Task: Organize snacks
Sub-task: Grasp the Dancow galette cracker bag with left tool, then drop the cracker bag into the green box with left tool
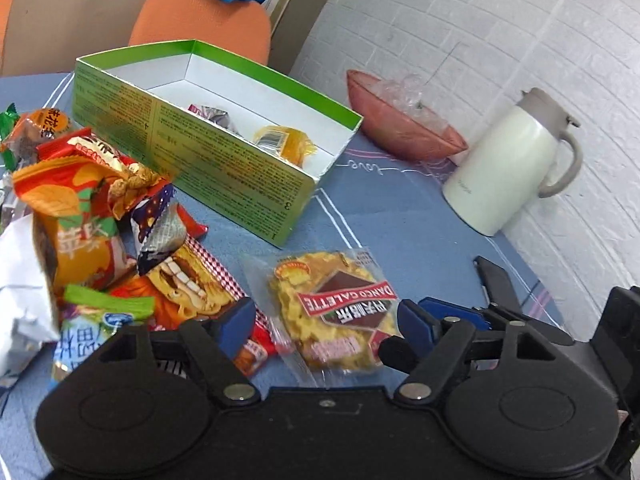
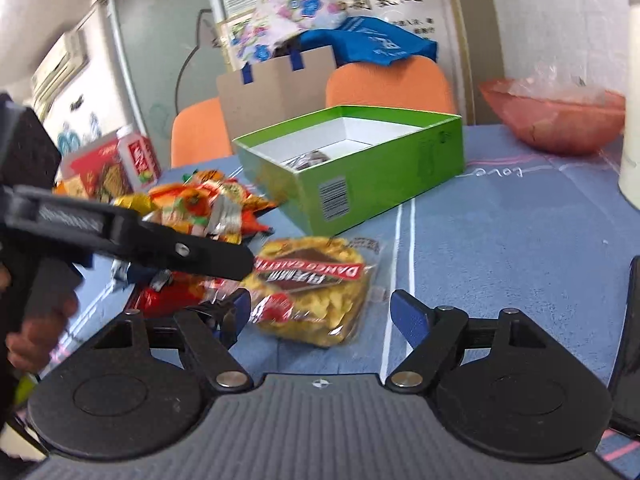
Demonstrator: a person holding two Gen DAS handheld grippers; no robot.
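The left gripper [image 1: 324, 316] gapes wide over the biscuit packet [image 1: 340, 308], which lies flat on the blue cloth [image 1: 400, 216] short of the green box [image 1: 224, 152]; the right gripper [image 2: 320, 308] gapes too; the packet looks light, crinkly, slippery, its biscuit brittle; pinch the sealed edge.

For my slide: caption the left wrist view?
Open left gripper straddling a Danco Galette packet before the green box.
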